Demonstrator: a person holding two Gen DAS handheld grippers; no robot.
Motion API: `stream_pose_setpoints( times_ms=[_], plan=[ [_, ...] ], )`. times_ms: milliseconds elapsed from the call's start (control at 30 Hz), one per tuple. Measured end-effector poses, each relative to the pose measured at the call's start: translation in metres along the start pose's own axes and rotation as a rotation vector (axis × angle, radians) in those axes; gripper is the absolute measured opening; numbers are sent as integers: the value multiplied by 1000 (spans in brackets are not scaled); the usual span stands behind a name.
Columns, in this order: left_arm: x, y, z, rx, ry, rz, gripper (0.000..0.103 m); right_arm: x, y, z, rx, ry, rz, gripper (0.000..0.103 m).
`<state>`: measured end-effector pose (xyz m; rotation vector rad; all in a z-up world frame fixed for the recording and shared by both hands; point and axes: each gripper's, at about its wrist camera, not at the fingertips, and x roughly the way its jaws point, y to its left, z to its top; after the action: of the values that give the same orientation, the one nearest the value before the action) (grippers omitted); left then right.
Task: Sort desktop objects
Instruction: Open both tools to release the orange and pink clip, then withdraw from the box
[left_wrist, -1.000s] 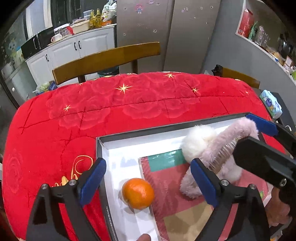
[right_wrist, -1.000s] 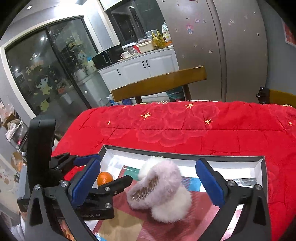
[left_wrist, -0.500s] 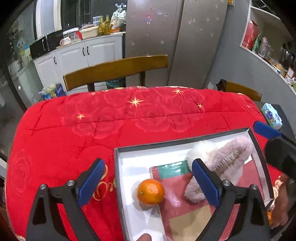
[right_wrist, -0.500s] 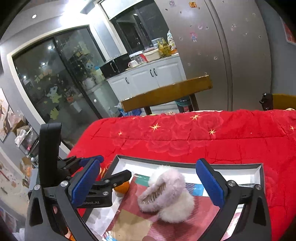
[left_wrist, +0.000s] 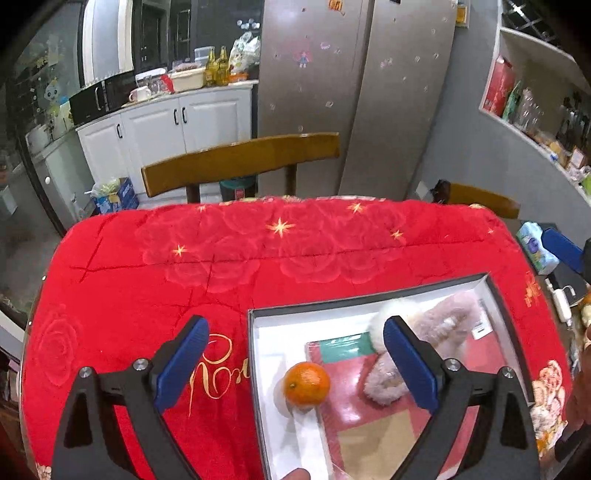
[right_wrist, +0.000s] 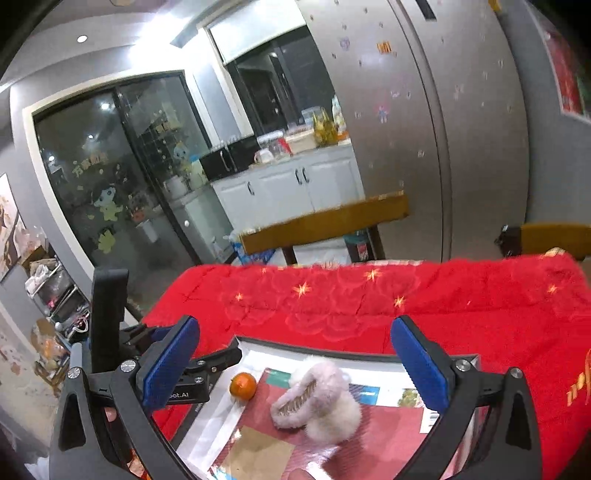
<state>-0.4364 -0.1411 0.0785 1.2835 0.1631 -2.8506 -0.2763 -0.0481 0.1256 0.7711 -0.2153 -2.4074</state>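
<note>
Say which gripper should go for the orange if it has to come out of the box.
Left, probably. The left gripper is open with the orange almost between its fingers. The right gripper, also open, is lined up over the fluffy hair clip instead.

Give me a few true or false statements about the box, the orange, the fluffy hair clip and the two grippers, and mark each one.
1. The orange lies inside the box. True.
2. The left gripper is shut on the orange. False: it is open and holds nothing.
3. The fluffy hair clip lies on the red cloth outside the box. False: it is in the box.
4. The right gripper is open. True.
</note>
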Motion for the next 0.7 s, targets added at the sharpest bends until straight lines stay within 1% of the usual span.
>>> stream_pose_setpoints(
  times_ms=[67,100,167,200,300,433,567,700],
  plan=[
    [-16,-5,2,36,-39,-4,96,-14,4,3,-7,-13,-6,103],
    [-29,-7,2,59,-77,17,96,-22,7,5,-17,-22,-14,103],
    [-46,-8,2,72,-124,39,96,-42,12,7,-41,-66,-40,103],
    [-55,-7,3,70,-140,35,96,-55,15,7,-48,-91,-59,103],
    [-84,0,3,40,-168,-25,96,-86,20,9,-53,-146,-77,103],
    [-121,3,-2,9,-202,-62,97,-127,26,12,-38,-190,-85,103],
    [-160,-2,-11,2,-238,-114,98,-167,40,13,-60,-231,-116,103],
    [-201,-11,-21,7,-266,-127,98,-202,57,10,-92,-268,-140,103]
  ],
)
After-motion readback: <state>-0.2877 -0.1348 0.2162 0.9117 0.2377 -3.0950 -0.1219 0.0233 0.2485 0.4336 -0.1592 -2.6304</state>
